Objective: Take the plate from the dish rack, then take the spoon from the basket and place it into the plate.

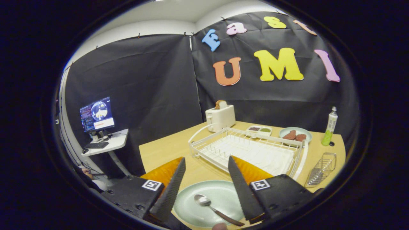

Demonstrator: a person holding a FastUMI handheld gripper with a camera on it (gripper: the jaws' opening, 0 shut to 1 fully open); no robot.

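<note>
A pale green plate (220, 195) lies on the wooden table between and below my fingers. A metal spoon (212, 208) with a dark handle rests in the plate, bowl pointing away from me. My gripper (206, 163) hovers above the plate with its fingers spread apart and nothing between them. The white wire dish rack (252, 148) stands just beyond the fingertips with no dishes in it. A small wire basket (322, 172) sits to the right of the rack.
A white toaster (220, 117) with bread stands behind the rack. Beside it are a two-part sauce dish (259, 129), a plate with brown food (295, 134) and a green bottle (330, 126). A desk with a monitor (97, 115) stands off the table's left.
</note>
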